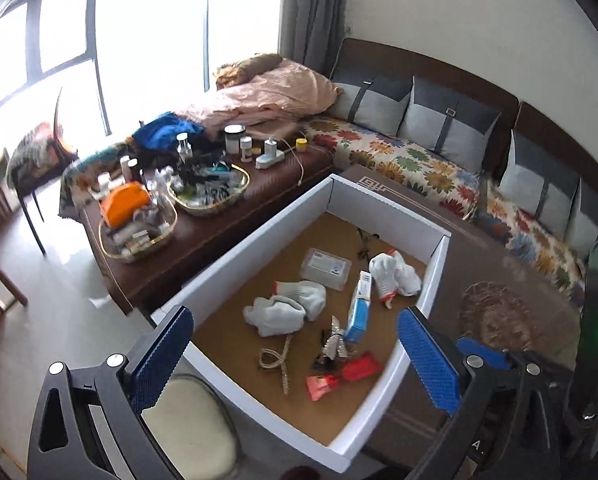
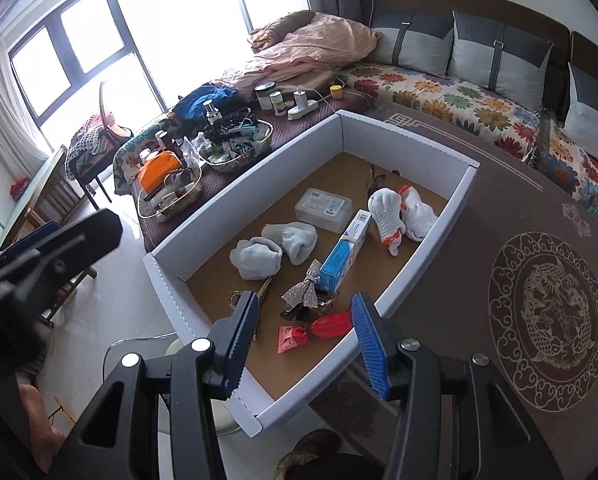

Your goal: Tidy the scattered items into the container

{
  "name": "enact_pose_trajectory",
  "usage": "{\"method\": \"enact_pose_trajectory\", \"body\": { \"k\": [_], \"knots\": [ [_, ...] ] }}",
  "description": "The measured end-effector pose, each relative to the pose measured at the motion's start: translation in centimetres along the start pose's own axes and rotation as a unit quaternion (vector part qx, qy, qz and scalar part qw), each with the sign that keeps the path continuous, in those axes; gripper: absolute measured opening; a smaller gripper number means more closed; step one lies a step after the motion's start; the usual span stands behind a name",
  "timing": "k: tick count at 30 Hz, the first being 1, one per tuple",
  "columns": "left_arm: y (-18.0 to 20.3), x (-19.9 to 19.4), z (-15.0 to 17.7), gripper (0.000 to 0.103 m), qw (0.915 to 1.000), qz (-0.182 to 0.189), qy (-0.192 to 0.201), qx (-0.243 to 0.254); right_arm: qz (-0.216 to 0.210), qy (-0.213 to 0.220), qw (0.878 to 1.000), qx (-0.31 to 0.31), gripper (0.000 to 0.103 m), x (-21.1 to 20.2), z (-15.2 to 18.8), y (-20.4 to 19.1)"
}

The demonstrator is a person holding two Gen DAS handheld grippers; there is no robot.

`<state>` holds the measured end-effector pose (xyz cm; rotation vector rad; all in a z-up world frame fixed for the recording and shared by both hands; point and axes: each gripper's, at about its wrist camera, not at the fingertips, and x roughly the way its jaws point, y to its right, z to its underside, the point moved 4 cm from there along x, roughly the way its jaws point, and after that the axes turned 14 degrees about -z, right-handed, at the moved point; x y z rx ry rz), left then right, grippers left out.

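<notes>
A white cardboard box with a brown floor sits on the brown table. Inside lie grey socks, white gloves with orange cuffs, a clear plastic case, a blue-and-white carton, a glittery bow, red wrapped packets and a beaded cord. My left gripper is open and empty above the box's near end. My right gripper is open and empty above the box's near edge.
A low brown table behind the box holds two trays of toiletries, jars and bottles. A sofa with a flowered cover runs along the back. A round stool stands below the box.
</notes>
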<state>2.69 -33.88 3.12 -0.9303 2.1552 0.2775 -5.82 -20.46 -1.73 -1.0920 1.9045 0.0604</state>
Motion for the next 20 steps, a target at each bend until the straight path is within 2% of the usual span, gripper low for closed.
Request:
{"method": "enact_pose_trajectory", "body": {
  "k": [3, 5, 13, 15, 20],
  "knots": [
    [-0.1, 0.6, -0.2, 0.103, 0.9992, -0.039, -0.007, 0.005, 0.0, 0.001, 1.0, 0.002, 0.05, -0.1, -0.1, 0.2],
    [0.0, 1.0, -0.2, 0.103, 0.9986, -0.05, -0.014, 0.01, 0.001, 0.001, 1.0, 0.003, 0.05, 0.0, 0.0, 0.3],
    [1.0, 2.9, 1.1, 0.103, 0.9963, 0.044, -0.074, -0.008, 0.002, -0.001, 1.0, 0.007, 0.05, 0.3, 0.1, 0.8],
    [0.7, 3.0, 1.3, 0.103, 0.9967, 0.032, -0.072, -0.018, 0.002, -0.002, 1.0, 0.008, 0.05, 0.4, 0.1, 0.9],
    [-0.1, 2.2, 1.1, 0.103, 0.999, -0.008, -0.035, -0.025, 0.004, -0.001, 1.0, 0.009, 0.05, 0.6, 0.1, 1.1]
  ]
}}
